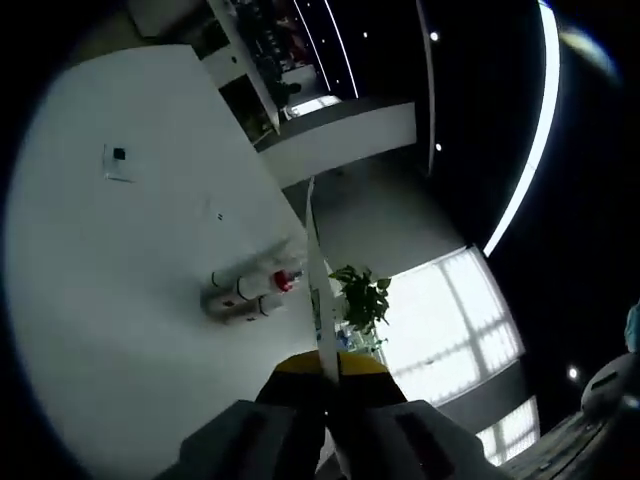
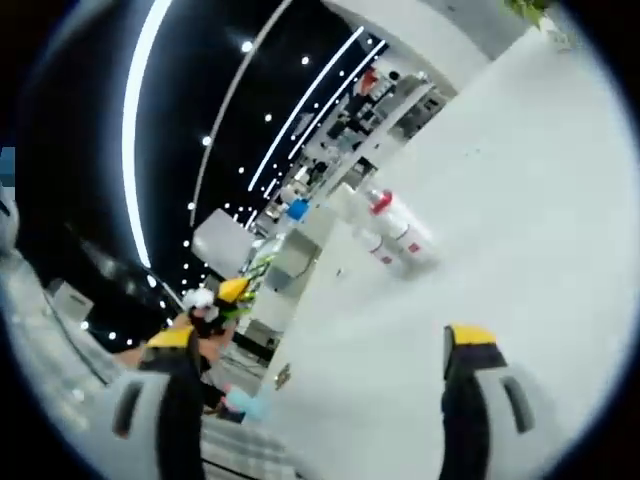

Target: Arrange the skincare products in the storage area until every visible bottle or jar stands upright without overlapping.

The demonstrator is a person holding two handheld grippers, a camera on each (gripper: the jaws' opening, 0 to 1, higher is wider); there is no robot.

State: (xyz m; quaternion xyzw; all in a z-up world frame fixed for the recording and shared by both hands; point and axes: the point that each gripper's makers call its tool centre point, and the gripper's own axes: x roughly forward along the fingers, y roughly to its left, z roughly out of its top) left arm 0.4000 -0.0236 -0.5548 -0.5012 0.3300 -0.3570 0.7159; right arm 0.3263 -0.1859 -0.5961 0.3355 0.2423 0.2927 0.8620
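Left gripper [image 1: 322,385]: yellow-tipped jaws pressed together, nothing between them; bottles [image 1: 250,293] sit on the white table [image 1: 120,260] at 11 o'clock from the tips, a tight cluster, one with a red cap [image 1: 285,282]; upright or tipped, cannot tell. Right gripper [image 2: 320,345]: jaws spread wide, empty; same bottles [image 2: 398,235] at 1 o'clock, well apart from the tips, red cap [image 2: 381,201] toward 11; contents unreadable.

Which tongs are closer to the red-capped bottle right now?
Hard to call, perhaps the left. The left tongs, jaws together, point past the red-capped bottle, which sits just beyond their tips. The right tongs, jaws apart, see the bottle farther off across the table.
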